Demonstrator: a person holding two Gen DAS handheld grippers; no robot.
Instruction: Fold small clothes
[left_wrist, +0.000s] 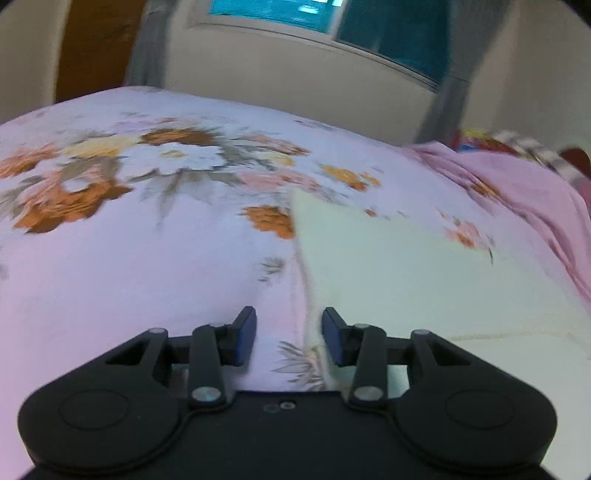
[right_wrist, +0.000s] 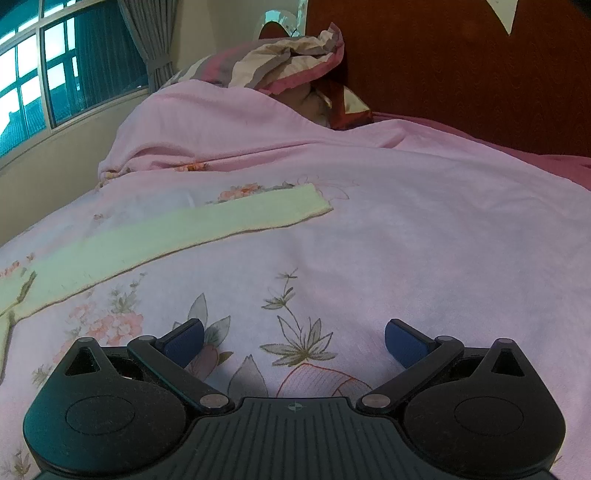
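The left gripper (left_wrist: 289, 334) is matte black plastic: a broad base with two rounded lobes, each bearing a shallow round disc, and hinged link arms pinned with silver screws. Its short black fingers (left_wrist: 243, 334) carry dark blue pads. The right gripper (right_wrist: 294, 341) matches it, with ribbed grooves along its centre plate, a small crosshair mark, triangular cut-outs and blue-padded fingers (right_wrist: 404, 345).

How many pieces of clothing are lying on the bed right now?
1: a pale green garment lies flat on the floral bedspread, to the left of the right gripper. Others may be out of view.
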